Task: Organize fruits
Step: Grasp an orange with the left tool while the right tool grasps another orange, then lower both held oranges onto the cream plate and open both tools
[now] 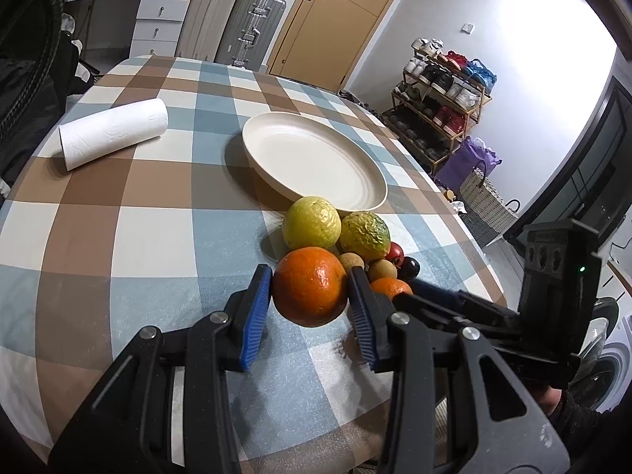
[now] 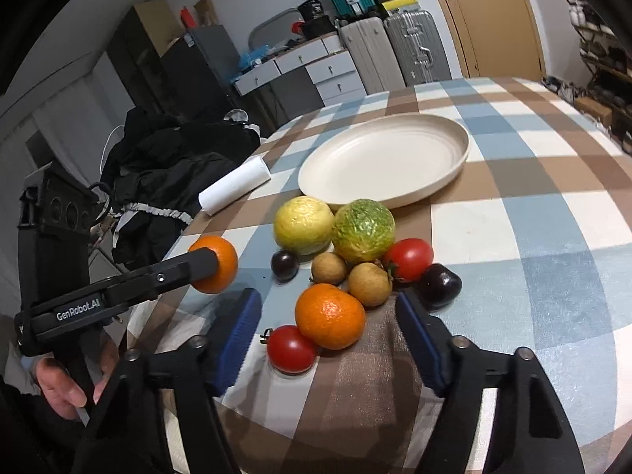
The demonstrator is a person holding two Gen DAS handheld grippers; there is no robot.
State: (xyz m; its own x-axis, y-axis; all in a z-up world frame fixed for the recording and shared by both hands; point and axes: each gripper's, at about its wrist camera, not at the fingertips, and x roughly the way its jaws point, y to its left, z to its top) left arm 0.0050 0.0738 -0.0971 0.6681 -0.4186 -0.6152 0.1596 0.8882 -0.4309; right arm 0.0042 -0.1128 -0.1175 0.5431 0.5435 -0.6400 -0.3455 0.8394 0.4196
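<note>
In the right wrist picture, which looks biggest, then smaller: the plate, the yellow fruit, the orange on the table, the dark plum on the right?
1. plate
2. yellow fruit and orange: look alike, and the orange sits nearer the camera
3. dark plum

left gripper (image 1: 310,288) angled down, its blue pads pressed on either side of an orange (image 1: 309,285), lifted off the cloth. right gripper (image 2: 330,326) pitched down too, jaws standing apart around a second orange (image 2: 330,316) and a tomato (image 2: 291,349), pads not touching either. a bare hand (image 2: 65,385) wraps the left tool's handle, fingers curled.
</note>
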